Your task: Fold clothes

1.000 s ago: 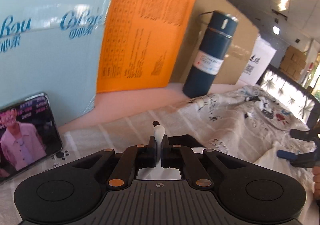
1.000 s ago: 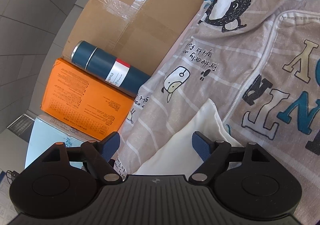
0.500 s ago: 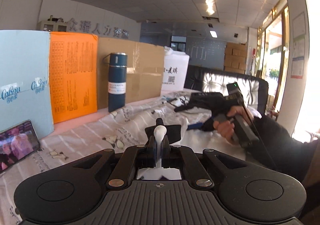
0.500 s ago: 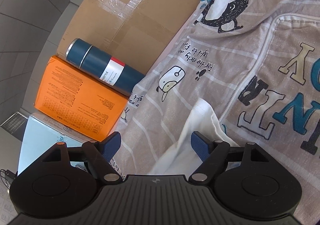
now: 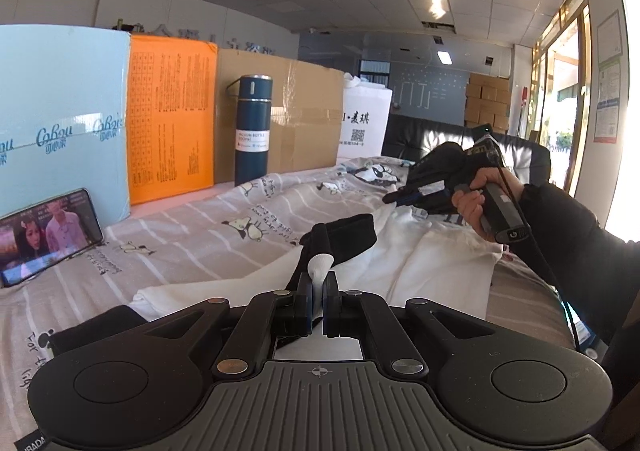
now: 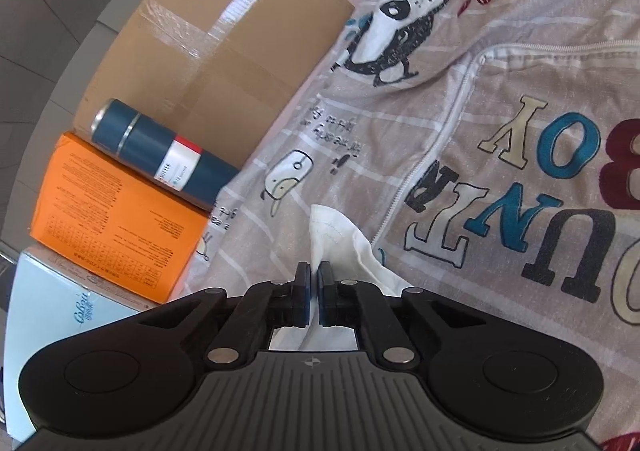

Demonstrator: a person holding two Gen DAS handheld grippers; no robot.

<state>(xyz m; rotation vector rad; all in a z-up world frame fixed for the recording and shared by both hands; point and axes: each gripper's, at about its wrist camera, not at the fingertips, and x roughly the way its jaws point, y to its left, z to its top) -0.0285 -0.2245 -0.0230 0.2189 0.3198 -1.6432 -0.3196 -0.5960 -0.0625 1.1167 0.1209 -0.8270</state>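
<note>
A white garment with black sleeve cuffs (image 5: 432,263) lies on a patterned grey bedsheet (image 5: 200,235). My left gripper (image 5: 317,293) is shut on a pinch of the white cloth next to a black cuff (image 5: 344,239). My right gripper (image 6: 314,291) is shut on a white corner of the garment (image 6: 332,235) and holds it just above the sheet (image 6: 480,131). The right gripper also shows in the left wrist view (image 5: 416,193), held in a hand at the right.
Along the back stand a light blue box (image 5: 60,123), an orange box (image 5: 172,119), a dark blue flask (image 5: 252,131), a cardboard box (image 5: 304,115) and a white bag (image 5: 364,123). A phone (image 5: 48,231) leans on the blue box.
My right gripper has closed on the white corner of the garment. My left gripper has lifted and swung right with its pinch of cloth, so the room and the right hand came into view.
</note>
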